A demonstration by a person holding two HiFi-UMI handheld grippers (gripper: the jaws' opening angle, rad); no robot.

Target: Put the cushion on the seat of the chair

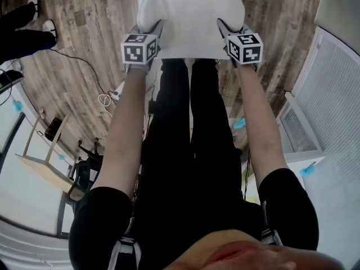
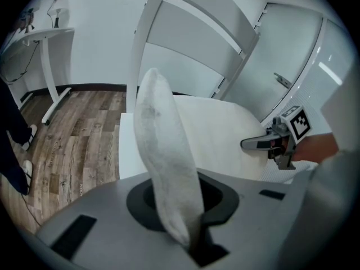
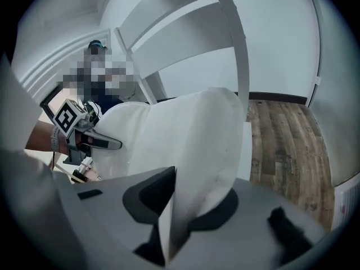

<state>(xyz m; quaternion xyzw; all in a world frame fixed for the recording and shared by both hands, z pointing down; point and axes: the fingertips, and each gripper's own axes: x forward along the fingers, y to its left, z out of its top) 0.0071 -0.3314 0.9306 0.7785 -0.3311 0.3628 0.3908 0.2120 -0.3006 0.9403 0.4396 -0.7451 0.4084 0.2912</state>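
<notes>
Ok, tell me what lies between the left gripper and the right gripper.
The white cushion fills that stretch: the left gripper pinches one edge, the right gripper the opposite edge. The head view shows it best.

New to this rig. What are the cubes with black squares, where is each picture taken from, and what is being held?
No robot here: a person holds a hand-held gripper in each hand; the marker cubes are parts of them. The head view looks down from the person's head, past arms and black trousers, to the wooden floor. The other two views ride on the hand-held grippers and look along their jaws. The left hand-held gripper and the right hand-held gripper each pinch an edge of the white cushion, held over the seat of the white chair. Whether it rests there is unclear.
</notes>
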